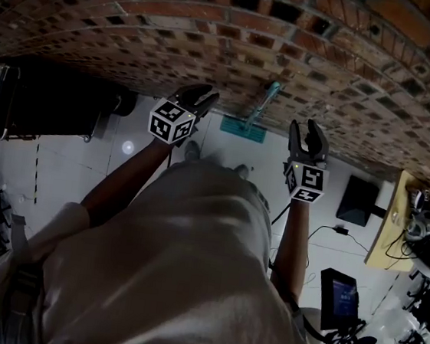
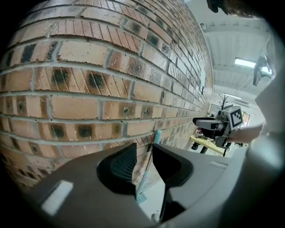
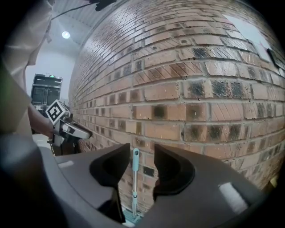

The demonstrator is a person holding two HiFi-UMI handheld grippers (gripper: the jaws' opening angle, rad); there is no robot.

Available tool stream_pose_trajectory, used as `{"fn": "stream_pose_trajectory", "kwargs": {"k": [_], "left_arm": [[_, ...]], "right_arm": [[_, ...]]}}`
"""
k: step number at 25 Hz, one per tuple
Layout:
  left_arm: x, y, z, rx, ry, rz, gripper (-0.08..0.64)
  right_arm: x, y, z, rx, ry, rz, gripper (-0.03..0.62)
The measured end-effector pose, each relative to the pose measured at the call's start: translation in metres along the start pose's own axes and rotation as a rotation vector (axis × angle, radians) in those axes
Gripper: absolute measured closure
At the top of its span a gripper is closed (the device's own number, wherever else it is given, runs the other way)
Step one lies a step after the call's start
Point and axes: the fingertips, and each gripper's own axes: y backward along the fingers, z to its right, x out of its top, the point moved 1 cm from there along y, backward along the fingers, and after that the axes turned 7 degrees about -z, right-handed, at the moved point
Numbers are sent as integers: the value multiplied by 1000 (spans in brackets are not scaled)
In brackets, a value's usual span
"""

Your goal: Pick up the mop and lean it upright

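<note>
The left gripper point(image 1: 202, 98) and right gripper point(image 1: 305, 131) are held with jaws apart and empty; beyond them, the teal-handled mop point(image 1: 263, 102) is leaned upright against the brick wall point(image 1: 217, 21).

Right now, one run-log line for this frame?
mop: leaning on brick wall | left hand-held gripper: open, empty | right hand-held gripper: open, empty

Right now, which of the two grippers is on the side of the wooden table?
The right gripper: the wooden table lies beyond it, while the left gripper is over by the dark cabinet.
</note>
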Motion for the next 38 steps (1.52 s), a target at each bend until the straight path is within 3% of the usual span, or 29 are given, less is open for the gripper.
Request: {"fn": "stream_pose_trajectory", "kwargs": {"k": [5, 8, 15, 22, 29, 38], "left_arm": [[-6, 1, -1, 21, 7, -17, 459], [-6, 2, -3, 20, 54, -4, 442], [-17, 1, 12, 23, 60, -36, 423], [-49, 3, 41, 61, 103, -113, 408], [-86, 11, 84, 72, 137, -156, 408], [-92, 45, 94, 40, 136, -77, 403]], "right_arm": [[-7, 3, 0, 0, -13, -8, 416], [-11, 6, 1, 0, -18, -11, 416], [-29, 16, 7, 11, -46, -37, 417], [-75, 28, 19, 56, -134, -97, 423], [-111, 40, 19, 82, -143, -149, 426], [-98, 68, -16, 59, -183, -136, 434]]}}
